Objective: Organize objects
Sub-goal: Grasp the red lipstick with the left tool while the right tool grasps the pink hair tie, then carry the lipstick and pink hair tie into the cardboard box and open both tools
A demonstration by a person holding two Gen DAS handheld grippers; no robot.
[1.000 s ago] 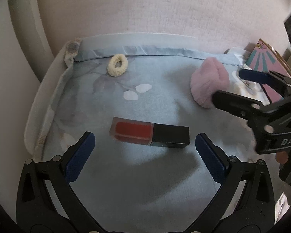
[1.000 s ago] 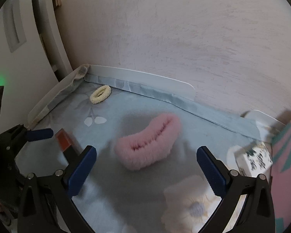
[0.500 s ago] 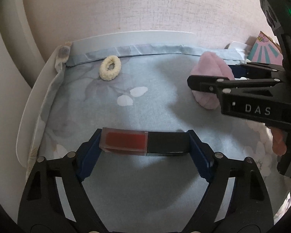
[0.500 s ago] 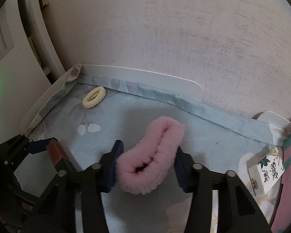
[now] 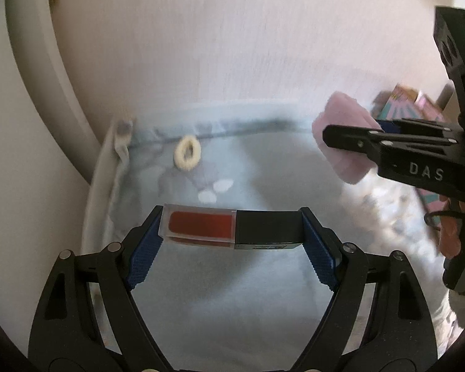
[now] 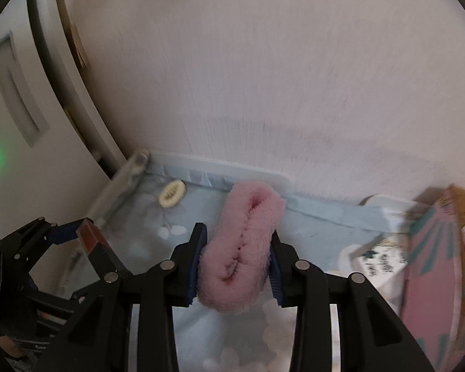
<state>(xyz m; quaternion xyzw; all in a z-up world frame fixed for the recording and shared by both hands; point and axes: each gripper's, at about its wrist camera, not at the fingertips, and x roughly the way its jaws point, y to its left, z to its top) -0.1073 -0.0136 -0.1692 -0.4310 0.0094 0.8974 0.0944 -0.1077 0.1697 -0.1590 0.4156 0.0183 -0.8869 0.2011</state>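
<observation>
A: What's the surface like?

B: A pale blue cloth with faint flower prints [image 5: 263, 161] spread in a white rimmed tray, set against a pinkish textured wall [image 5: 232, 46]. At far left a curved white frame [image 5: 46, 93]. Near the back edge lies a small cream fuzzy hair tie [image 5: 187, 152], well apart from both tools.

A: And the grippers?

B: The left gripper [image 5: 232, 232] is clamped on a rectangular clear tube of red lip gloss with a glossy black cap [image 5: 232, 228], crosswise between its ribbed blue pads. The right gripper [image 6: 235, 260] squeezes a plush pink fluffy scrunchie [image 6: 241, 248]. At right, a pink box with teal rays [image 6: 431, 263], blurred.
</observation>
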